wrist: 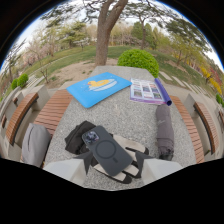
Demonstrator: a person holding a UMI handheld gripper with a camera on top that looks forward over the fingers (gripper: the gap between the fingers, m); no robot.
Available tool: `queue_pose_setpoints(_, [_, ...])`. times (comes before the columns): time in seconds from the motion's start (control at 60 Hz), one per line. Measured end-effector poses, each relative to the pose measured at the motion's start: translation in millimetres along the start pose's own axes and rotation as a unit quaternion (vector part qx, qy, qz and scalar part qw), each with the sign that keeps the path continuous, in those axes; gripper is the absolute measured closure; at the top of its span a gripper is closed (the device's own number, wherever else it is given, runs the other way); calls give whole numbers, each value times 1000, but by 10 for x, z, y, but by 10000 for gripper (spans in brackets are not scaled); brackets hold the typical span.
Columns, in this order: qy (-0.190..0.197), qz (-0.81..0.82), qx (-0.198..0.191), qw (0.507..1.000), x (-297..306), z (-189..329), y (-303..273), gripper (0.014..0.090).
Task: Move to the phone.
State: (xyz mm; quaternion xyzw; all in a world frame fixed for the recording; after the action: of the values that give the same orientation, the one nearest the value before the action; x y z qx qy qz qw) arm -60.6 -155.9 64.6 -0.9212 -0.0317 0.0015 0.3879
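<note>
My claw hangs low over the near edge of the stone tabletop, its two pale fingers apart with a wide gap between them. The phone lies face down in that gap near the near edge, dark case up, tilted diagonally. It rests on a white pad-like thing — what that is I cannot tell — with a black bundle just beside it.

I judge the approach nearly finished, so the risk is overshooting. If I push further down or forward, a fingertip could strike the phone and skid it off the white thing, or shove it toward the near edge. The diagonal lie makes it worse: its corners reach out toward both fingers.

Beyond the phone, toward the far edge, lie a blue sheet with a yellow figure and a printed leaflet; a folded grey umbrella lies along the right edge. There are no containers — nothing holds anything.
</note>
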Motion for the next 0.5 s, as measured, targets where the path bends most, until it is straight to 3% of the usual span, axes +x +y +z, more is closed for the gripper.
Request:
queue_pose_setpoints(0.217, [-3,2,-6,1000,2,326,-115,198])
queue_pose_setpoints(0.5, [-6,11,-13,1000,-17,373,-152,201])
